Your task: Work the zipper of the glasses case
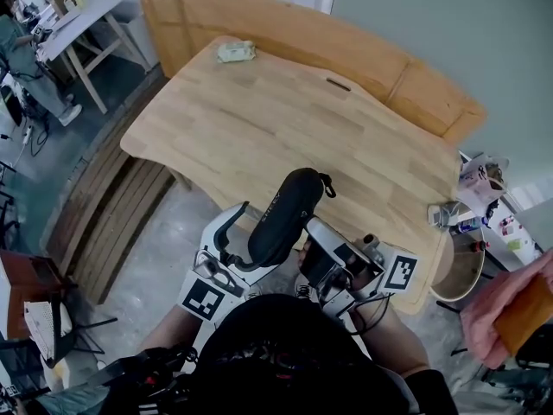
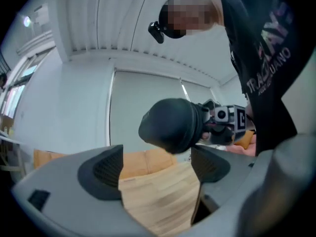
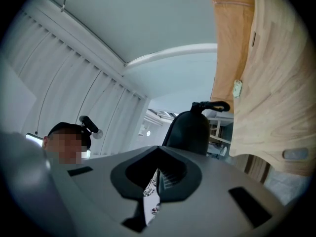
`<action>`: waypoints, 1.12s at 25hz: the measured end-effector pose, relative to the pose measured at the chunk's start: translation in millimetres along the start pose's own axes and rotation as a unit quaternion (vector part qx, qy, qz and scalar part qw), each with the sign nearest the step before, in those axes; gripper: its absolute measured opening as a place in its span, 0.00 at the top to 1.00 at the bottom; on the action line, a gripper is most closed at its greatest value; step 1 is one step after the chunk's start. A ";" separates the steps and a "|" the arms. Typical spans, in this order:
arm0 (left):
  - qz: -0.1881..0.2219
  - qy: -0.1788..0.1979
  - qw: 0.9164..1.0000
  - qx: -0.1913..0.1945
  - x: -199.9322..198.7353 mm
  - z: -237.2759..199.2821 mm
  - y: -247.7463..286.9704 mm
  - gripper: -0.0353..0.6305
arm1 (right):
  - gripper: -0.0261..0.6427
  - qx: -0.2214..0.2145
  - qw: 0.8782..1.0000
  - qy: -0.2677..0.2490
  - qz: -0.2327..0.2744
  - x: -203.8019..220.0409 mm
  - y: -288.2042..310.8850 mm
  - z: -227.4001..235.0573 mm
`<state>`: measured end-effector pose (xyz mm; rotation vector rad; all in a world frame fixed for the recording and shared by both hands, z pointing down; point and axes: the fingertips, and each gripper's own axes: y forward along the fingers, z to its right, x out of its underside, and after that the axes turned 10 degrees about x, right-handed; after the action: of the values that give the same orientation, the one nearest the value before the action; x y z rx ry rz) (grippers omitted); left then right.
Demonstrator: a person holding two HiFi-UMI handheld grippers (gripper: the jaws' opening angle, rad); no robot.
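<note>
Head view: glasses case (image 1: pixel 285 217) hangs tilted at lower centre, over the table's (image 1: pixel 259 119) near edge. Right gripper (image 3: pixel 157 174) is pinched closed at its lower end; left gripper (image 2: pixel 155 169) gapes wide beside it, holding nothing.

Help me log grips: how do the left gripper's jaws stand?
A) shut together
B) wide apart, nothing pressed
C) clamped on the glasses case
B: on the left gripper the jaws stand far apart, bare table between them, the glasses case above.
</note>
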<state>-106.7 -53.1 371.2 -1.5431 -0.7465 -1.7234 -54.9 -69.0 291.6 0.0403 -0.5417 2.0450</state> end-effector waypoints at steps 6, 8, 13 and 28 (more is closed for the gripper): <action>-0.026 0.117 0.991 0.061 -21.4 17.6 0.0 0.31 | 0.94 0.018 1.000 0.000 -0.013 1.1 2.4 2.4; 0.014 0.082 0.995 0.053 -35.8 17.9 -3.0 0.31 | 0.94 0.029 0.999 -0.012 -0.016 -0.8 0.2 4.8; 0.108 -0.014 0.993 0.042 -70.7 7.0 -4.7 0.31 | 0.94 0.068 0.993 -0.070 -0.069 21.4 -1.5 14.9; -0.063 0.138 0.983 0.099 -48.9 18.7 -2.4 0.51 | 0.94 0.098 0.984 -0.105 -0.108 29.9 -7.5 21.8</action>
<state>-95.2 -30.9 325.2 -1.1158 -0.8578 -1.8455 -68.3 -49.9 321.2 0.4186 -0.4414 1.8843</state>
